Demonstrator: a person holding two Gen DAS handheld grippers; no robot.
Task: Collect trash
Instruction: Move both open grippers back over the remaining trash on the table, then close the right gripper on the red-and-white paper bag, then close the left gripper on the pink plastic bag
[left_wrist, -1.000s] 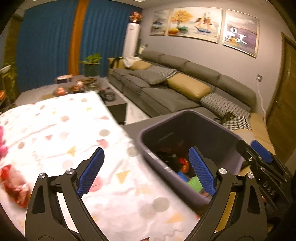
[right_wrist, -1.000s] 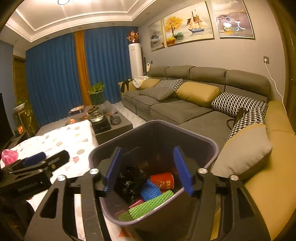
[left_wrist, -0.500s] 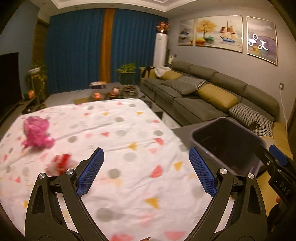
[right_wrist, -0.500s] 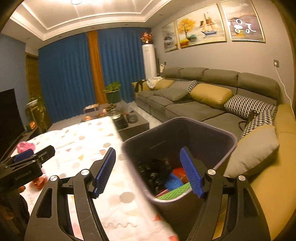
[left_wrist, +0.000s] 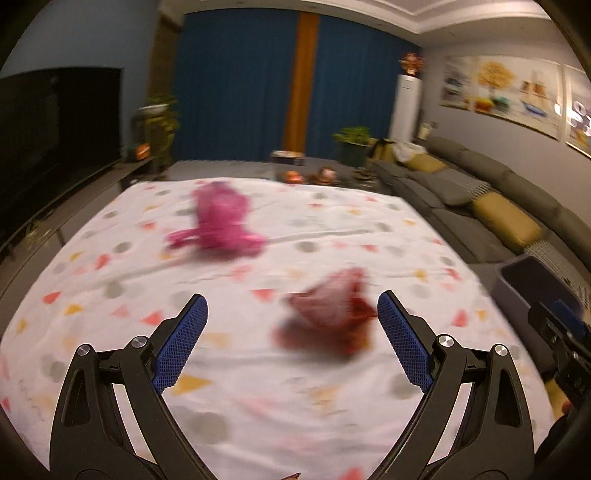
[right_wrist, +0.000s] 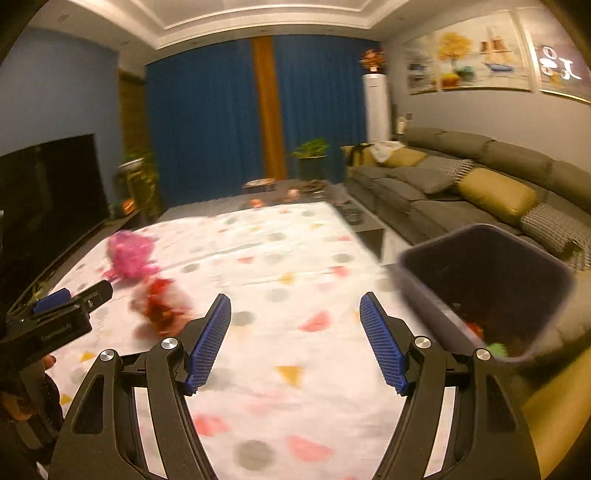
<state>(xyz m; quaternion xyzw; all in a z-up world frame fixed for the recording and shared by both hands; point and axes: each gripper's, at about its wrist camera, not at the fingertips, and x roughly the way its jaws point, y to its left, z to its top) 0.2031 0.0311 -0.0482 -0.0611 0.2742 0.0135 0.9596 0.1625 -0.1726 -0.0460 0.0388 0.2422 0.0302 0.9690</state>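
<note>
On the white patterned tablecloth (left_wrist: 258, 369) lie two blurred pieces of trash: a red crumpled wrapper (left_wrist: 332, 310) (right_wrist: 162, 302) and, farther back, a pink crumpled bag (left_wrist: 221, 225) (right_wrist: 131, 254). My left gripper (left_wrist: 291, 332) is open with empty jaws, and the red wrapper lies just ahead, nearer its right finger. My right gripper (right_wrist: 295, 332) is open over bare cloth, holding nothing. The dark grey bin (right_wrist: 491, 288) (left_wrist: 535, 291) stands at the table's right side with trash inside.
A grey sofa (right_wrist: 461, 184) with yellow cushions runs along the right wall. A dark TV (left_wrist: 55, 122) stands at the left. A low coffee table (right_wrist: 295, 188) with small items lies beyond the cloth, before blue curtains (left_wrist: 240, 85).
Both grippers have swung left, away from the bin and over the table. The red wrapper and pink bag came into the middle of the left view. The right jaws widened a little.
</note>
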